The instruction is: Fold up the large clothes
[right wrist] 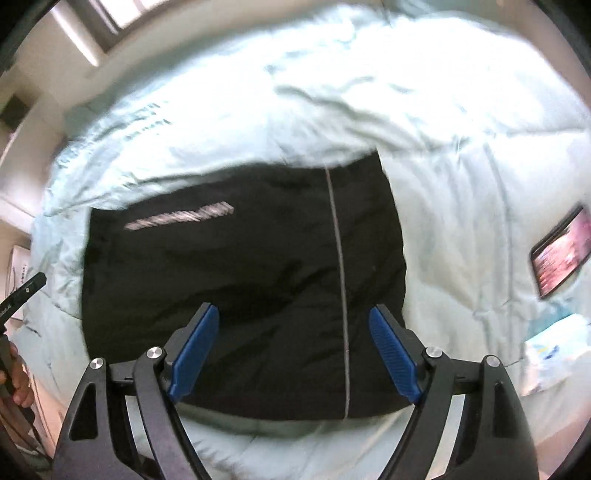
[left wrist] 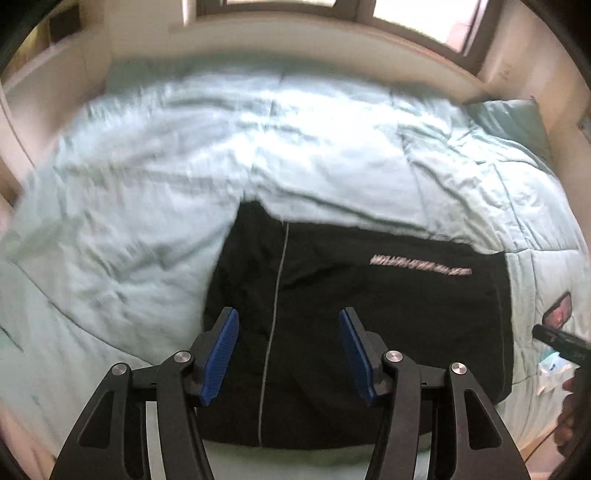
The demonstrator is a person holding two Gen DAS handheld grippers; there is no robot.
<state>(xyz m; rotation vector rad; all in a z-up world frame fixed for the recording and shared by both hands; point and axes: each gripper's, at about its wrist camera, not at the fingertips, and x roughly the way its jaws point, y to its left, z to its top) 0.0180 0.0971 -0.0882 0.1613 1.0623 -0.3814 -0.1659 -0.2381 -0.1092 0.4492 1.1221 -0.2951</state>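
The black garment [left wrist: 354, 332] is laid flat as a folded, roughly rectangular block on the pale green quilt [left wrist: 147, 166], near the quilt's front edge. A thin grey stripe [left wrist: 275, 314] is seen running from the garment's far edge to its near edge, and a line of pale lettering [left wrist: 421, 266] is printed across its upper part, too blurred to be read. The left gripper [left wrist: 289, 354] is held above the garment with its blue pads [left wrist: 221, 356] spread apart; nothing is caught between them, and only the cloth below is seen through the gap. The right gripper [right wrist: 295, 354] is likewise held over the garment, its blue pads [right wrist: 195, 354] set wide and no cloth pinched. In the right wrist view a phone [right wrist: 559, 251] with a lit screen is seen lying on the quilt, well to the right of the garment, and a white packet [right wrist: 554, 354] is seen nearer the front, also right of it. A window frame [left wrist: 424, 26] is visible beyond the garment's far side.
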